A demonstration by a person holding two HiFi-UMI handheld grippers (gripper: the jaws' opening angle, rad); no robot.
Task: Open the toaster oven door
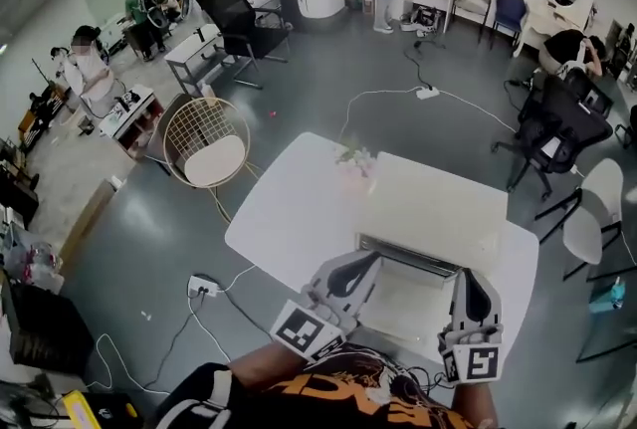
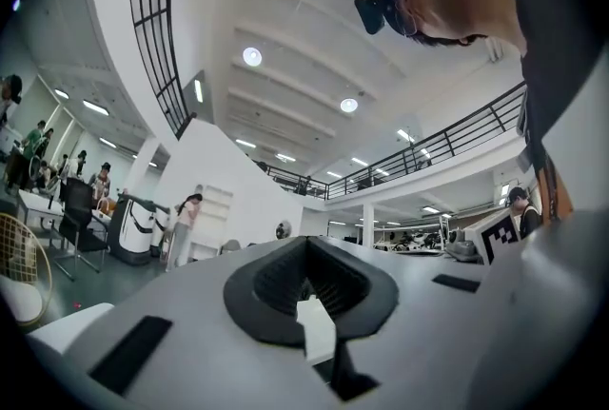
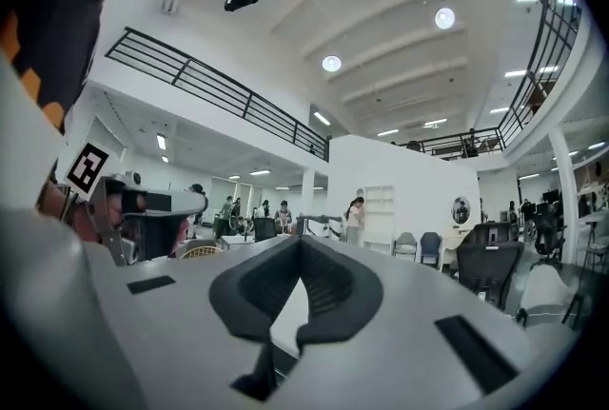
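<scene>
The white toaster oven [image 1: 433, 203] stands on the white table [image 1: 284, 218], close in front of me. Along its near face runs a dark strip with a metal bar [image 1: 408, 258], and a pale panel [image 1: 403, 306] lies flat in front of that strip, between my two grippers. My left gripper [image 1: 366, 260] [image 2: 306, 299] points at the left end of the strip with its jaws shut and nothing visible between them. On the panel's right side, my right gripper [image 1: 470, 276] [image 3: 290, 303] also has its jaws together and empty. Both gripper views look up at the ceiling.
A small pink plant [image 1: 353, 158] sits on the table behind the oven. On the floor to the left are a wire chair [image 1: 206, 143] and a power strip [image 1: 202, 288] with cables. A black office chair [image 1: 557, 123] and a white chair [image 1: 597, 208] stand to the right.
</scene>
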